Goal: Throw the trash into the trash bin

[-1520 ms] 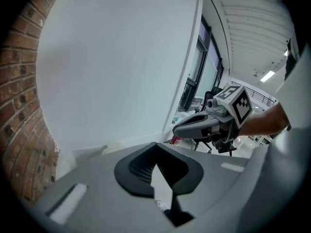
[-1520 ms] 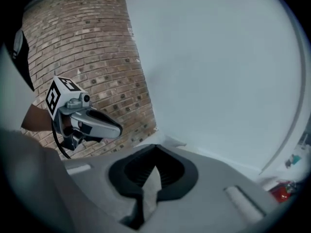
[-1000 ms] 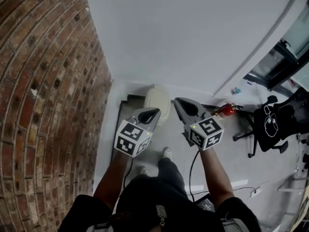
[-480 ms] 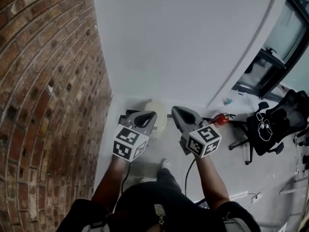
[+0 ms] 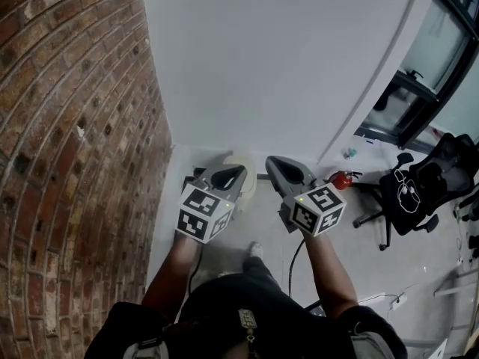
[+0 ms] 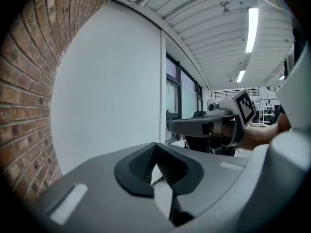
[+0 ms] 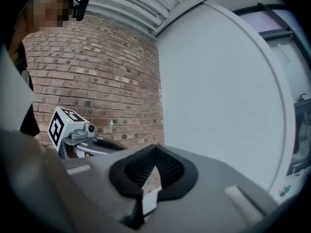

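In the head view both grippers are held up side by side, pointing level at the white wall. My left gripper [image 5: 227, 175] and my right gripper [image 5: 278, 164] are both shut, with nothing between the jaws. The left gripper view shows its own tips [image 6: 155, 146] meeting, with the right gripper [image 6: 172, 126] alongside. The right gripper view shows the same of its tips [image 7: 154, 148], with the left gripper [image 7: 104, 144] beside it. Far below on the floor stands the trash bin [image 5: 247, 169] with a cream lid, partly hidden behind the left gripper. No trash shows.
A brick wall [image 5: 67, 148] runs along the left and a white wall [image 5: 269, 66] stands ahead. A red fire extinguisher [image 5: 341, 179] and a black office chair [image 5: 413, 193] stand on the floor at the right, by glass doors [image 5: 430, 58]. The person's foot [image 5: 257, 250] shows below.
Both grippers have risen together and stayed shut. The bin now looks smaller and is more covered by the left gripper.
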